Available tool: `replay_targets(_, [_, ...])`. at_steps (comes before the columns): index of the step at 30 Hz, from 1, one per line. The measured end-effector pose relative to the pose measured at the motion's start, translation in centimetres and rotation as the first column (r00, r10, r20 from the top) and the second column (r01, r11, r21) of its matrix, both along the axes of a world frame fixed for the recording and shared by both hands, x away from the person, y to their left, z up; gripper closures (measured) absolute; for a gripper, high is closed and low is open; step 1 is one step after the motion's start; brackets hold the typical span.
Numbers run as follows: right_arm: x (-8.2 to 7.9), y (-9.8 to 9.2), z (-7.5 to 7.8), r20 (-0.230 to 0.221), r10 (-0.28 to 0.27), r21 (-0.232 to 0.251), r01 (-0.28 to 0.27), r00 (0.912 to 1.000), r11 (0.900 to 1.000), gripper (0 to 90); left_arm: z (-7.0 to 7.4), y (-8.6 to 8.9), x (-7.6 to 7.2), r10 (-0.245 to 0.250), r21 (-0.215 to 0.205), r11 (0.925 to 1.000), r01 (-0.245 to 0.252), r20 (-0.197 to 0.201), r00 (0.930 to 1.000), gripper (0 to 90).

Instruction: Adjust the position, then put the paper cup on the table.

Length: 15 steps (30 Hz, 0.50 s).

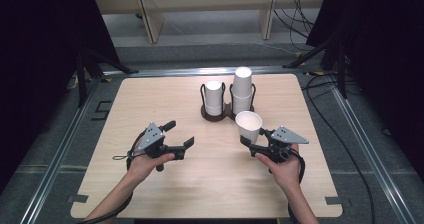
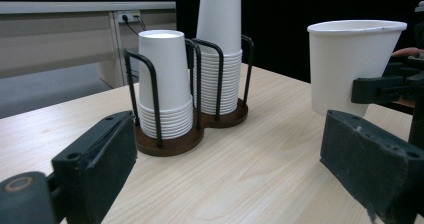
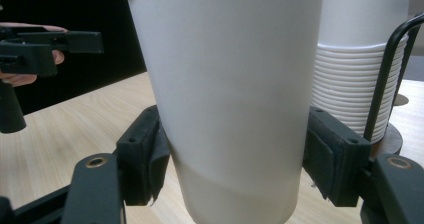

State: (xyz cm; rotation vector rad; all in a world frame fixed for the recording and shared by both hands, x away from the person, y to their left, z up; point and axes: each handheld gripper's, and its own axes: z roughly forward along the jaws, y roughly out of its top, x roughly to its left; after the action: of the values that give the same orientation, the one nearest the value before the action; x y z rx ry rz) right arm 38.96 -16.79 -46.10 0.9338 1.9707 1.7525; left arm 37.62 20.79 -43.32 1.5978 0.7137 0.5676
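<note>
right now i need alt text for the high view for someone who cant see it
A person's right hand-held gripper holds a single white paper cup, mouth up, above a light wooden table. The left hand-held gripper is open and holds nothing. Behind the held cup, a dark two-slot cup holder carries two stacks of upside-down white cups, the right stack taller.

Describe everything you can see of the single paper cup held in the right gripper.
The paper cup is plain white, seemingly thin paper, with a rolled rim and walls tapering to a narrower base. It stands mouth up, slightly tilted, and looks empty. The right gripper clamps its lower wall between two black pads. It sits in front of the cup holder, apart from the stacks; whether its base touches the table is unclear.
</note>
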Motion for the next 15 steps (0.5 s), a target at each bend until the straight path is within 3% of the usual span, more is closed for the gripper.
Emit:
replay_targets(2, [0.2,-0.1,0.1,0.014,-0.005,0.015,0.005,0.9999,1.000,32.5,-0.1,0.2,0.0,0.010,0.001,0.9999,-0.010,0.002,0.9999,7.7])
replay_targets(4, [0.1,-0.3,0.1,0.007,-0.008,-0.005,0.008,0.9999,1.000,32.4,-0.3,0.3,-0.1,0.015,0.012,0.9998,-0.015,0.001,0.9999,7.7])
replay_targets(6, [0.2,-0.3,-0.1,0.012,-0.001,0.005,0.001,0.9999,1.000,32.4,-0.7,0.3,-0.1,0.012,-0.017,0.9998,-0.012,0.004,0.9999,7.6])
replay_targets(7, [0.1,-0.4,-0.2,0.006,0.000,0.001,0.000,1.0000,1.000,32.3,-0.8,0.5,-0.2,0.017,-0.007,0.9998,-0.017,0.007,0.9998,7.6])
replay_targets(8, [0.1,-0.5,-0.3,0.001,-0.001,-0.024,0.001,1.0000,1.000,32.4,-0.9,0.7,-0.3,0.023,0.007,0.9997,-0.023,0.002,0.9997,7.7])
replay_targets(10, [-0.1,-0.6,-0.4,-0.009,-0.003,-0.048,0.003,1.0000,0.999,32.3,-1.2,0.9,-0.4,0.020,-0.011,0.9997,-0.020,0.009,0.9998,7.8])
replay_targets(12, [-0.3,-0.7,-0.6,-0.020,0.005,-0.062,-0.007,0.9998,0.998,32.3,-1.5,1.2,-0.8,0.031,0.015,0.9994,-0.031,-0.010,0.9995,7.8])
replay_targets(13, [-0.6,-0.7,-0.7,-0.047,-0.007,-0.063,0.004,0.9989,0.998,32.3,-1.8,1.3,-0.9,0.032,0.023,0.9992,-0.032,-0.012,0.9994,7.8])
replay_targets(14, [-0.5,-0.8,-0.8,-0.033,-0.004,-0.084,0.001,0.9994,0.996,32.3,-2.1,1.2,-0.9,0.027,0.006,0.9996,-0.027,0.005,0.9996,7.8])
replay_targets(15, [-0.5,-0.9,-0.9,-0.026,0.005,-0.090,-0.007,0.9997,0.996,32.2,-2.2,1.4,-1.2,0.041,0.030,0.9987,-0.041,-0.017,0.9990,7.8])
